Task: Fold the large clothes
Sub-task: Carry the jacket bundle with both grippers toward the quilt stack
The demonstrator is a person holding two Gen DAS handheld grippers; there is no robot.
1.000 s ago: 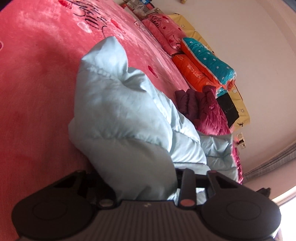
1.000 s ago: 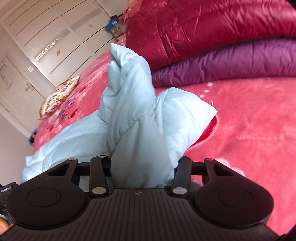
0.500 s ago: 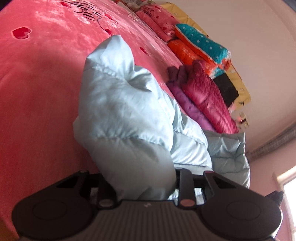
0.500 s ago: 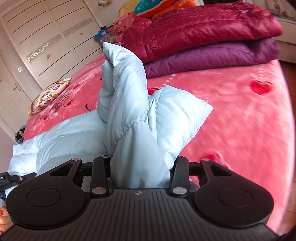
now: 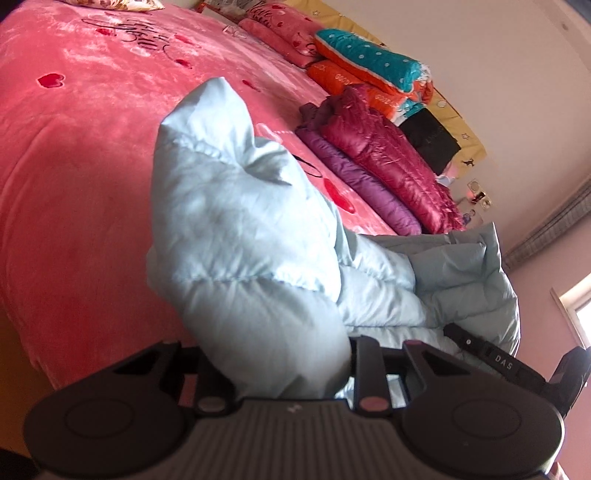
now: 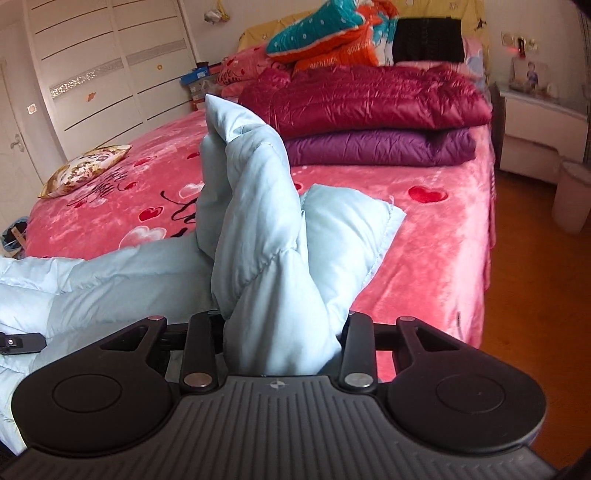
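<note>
A pale blue puffy down jacket (image 5: 240, 229) fills the middle of the left wrist view. My left gripper (image 5: 284, 373) is shut on a thick bunch of it. The jacket (image 6: 266, 251) also shows in the right wrist view, where my right gripper (image 6: 282, 343) is shut on another bunch that stands up between the fingers. The rest of the jacket sags between the two grippers over the pink heart-print bed (image 6: 436, 229). The fingertips are hidden inside the fabric.
A folded maroon jacket (image 6: 369, 99) lies on a folded purple one (image 6: 380, 147) at the far side of the bed. Behind them are teal and orange quilts (image 6: 325, 33) and pillows. A floral cushion (image 6: 85, 166) lies left. A wooden floor (image 6: 535, 295) and a nightstand (image 6: 539, 122) are right.
Both grippers have pulled back and risen from the bed with the jacket still held. The bed edge, the floor and more of the room have come into view.
</note>
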